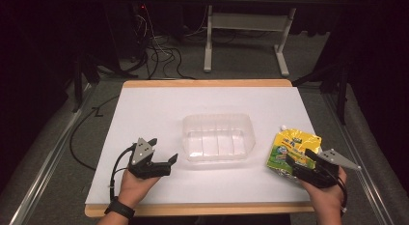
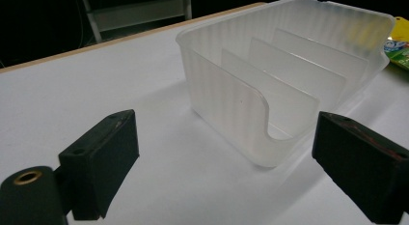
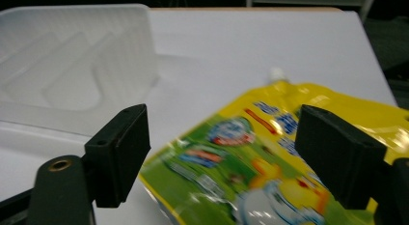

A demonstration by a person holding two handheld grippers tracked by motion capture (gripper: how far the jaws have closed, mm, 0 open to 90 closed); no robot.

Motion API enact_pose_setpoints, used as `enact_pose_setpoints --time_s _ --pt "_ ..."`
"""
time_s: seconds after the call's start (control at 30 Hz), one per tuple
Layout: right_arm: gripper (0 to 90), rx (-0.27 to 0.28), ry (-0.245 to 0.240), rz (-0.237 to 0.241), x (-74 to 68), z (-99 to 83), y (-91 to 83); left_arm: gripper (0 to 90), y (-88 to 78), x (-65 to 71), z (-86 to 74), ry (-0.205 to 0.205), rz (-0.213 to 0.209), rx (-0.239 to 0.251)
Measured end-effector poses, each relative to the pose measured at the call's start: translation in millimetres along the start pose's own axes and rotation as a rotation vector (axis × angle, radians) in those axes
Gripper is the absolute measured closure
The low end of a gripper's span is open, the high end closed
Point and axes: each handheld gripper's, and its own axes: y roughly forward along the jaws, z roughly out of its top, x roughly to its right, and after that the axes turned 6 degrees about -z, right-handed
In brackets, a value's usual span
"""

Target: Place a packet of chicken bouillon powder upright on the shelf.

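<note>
To the right of the clear plastic bin [image 1: 218, 138], the yellow-and-green pouch [image 1: 291, 148] lies flat on the white tabletop [image 1: 159, 109], well apart from the bin's right wall, its small white spout pointing away from the person. The work looks barely begun: nothing stands between the bin's inner dividers, and the pouch has not been lifted. The right gripper [image 1: 297, 162] reaches over the pouch's near end with its jaws spread apart; in the right gripper view the pouch [image 3: 270, 162] lies below and between them, and neither pad appears to press on it. The left gripper [image 1: 161, 160] sits just left of the bin's near-left corner, jaws apart and holding nothing; in the left gripper view the bin [image 2: 284, 75] stands ahead of them. What remains, as I judge it, is the whole job: closing on the pouch, carrying it across, and setting it into one of the bin's slots.

Count: one bin, with three dividers making four slots; one pouch; two grippers.
</note>
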Motion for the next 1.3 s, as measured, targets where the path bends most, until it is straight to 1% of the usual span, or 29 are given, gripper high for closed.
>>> enact_pose_setpoints --time_s 0.03,0.1,0.13,0.2,0.23,0.27,0.33,0.37,0.4,0.43,0.5,0.53,0.63,0.67,0.77,0.8,0.9,0.97,1.03,1.17,1.23,1.3 --pt "26.4 -0.013 0.012 -0.030 8.5 -5.1 -1.4 5.1 1.9 0.4 0.9 0.001 0.006 -0.002" --pt "30.6 -0.036 0.028 -0.067 20.1 -11.8 -3.1 2.7 5.3 1.8 2.6 0.007 0.009 0.006" --pt "33.3 -0.049 0.039 -0.093 27.2 -16.5 -4.0 2.1 6.9 2.7 3.5 0.012 0.005 0.006" --pt "40.2 -0.071 0.055 -0.126 36.4 -24.1 -5.6 2.0 10.2 4.8 5.0 0.015 -0.011 0.006" --pt "44.7 -0.074 0.066 -0.146 40.8 -27.3 -6.6 2.0 11.8 6.2 5.6 0.015 -0.017 0.010" --pt "51.2 -0.076 0.079 -0.156 44.9 -29.7 -8.2 2.1 13.1 7.5 6.5 0.018 -0.026 0.008" --pt "77.7 -0.088 0.105 -0.195 51.4 -32.7 -12.2 3.0 15.4 10.0 7.4 0.021 -0.050 0.011" --pt "85.5 -0.105 0.126 -0.224 54.4 -34.0 -13.6 3.5 16.7 11.0 7.6 0.022 -0.056 0.011" --pt "90.0 -0.124 0.150 -0.245 57.6 -35.6 -14.4 3.8 17.5 11.9 8.0 0.026 -0.060 0.009" --pt "90.0 -0.139 0.172 -0.255 60.8 -37.5 -14.5 4.1 18.0 12.5 8.4 0.029 -0.062 0.009" --pt "90.0 -0.175 0.200 -0.266 66.5 -41.8 -12.6 4.5 18.4 13.5 9.2 0.026 -0.068 0.018" --pt "90.0 -0.191 0.212 -0.258 68.8 -44.1 -11.0 4.8 18.2 14.1 9.6 0.025 -0.070 0.021" --pt "90.0 -0.224 0.218 -0.227 70.0 -49.1 -4.6 5.8 17.4 14.8 9.7 0.029 -0.077 0.020" --pt "90.0 -0.226 0.215 -0.216 69.6 -49.9 -2.8 6.0 16.9 14.9 9.5 0.031 -0.077 0.019" --pt "90.0 -0.230 0.233 -0.199 67.9 -51.5 0.2 6.1 16.1 14.8 9.2 0.033 -0.074 0.018" --pt "90.0 -0.230 0.235 -0.185 67.5 -51.2 0.8 6.2 15.9 14.7 9.0 0.034 -0.073 0.017" --pt "90.0 -0.238 0.216 -0.164 62.5 -50.3 3.0 6.2 15.8 14.0 8.7 0.032 -0.071 0.017" --pt "90.0 -0.237 0.200 -0.177 59.5 -49.2 3.7 6.2 15.7 13.4 8.7 0.030 -0.070 0.016" --pt "90.0 -0.234 0.208 -0.169 58.9 -48.3 3.1 6.2 15.7 13.1 8.7 0.030 -0.072 0.015" --pt "90.0 -0.230 0.186 -0.153 56.1 -47.3 3.1 6.3 16.0 13.9 8.6 0.034 -0.076 0.015" --pt "90.0 -0.236 0.175 -0.147 53.6 -46.7 4.0 6.4 16.0 14.5 8.6 0.036 -0.078 0.014" --pt "90.0 -0.235 0.154 -0.138 50.6 -46.0 5.8 6.6 16.2 14.8 8.5 0.036 -0.077 0.013"
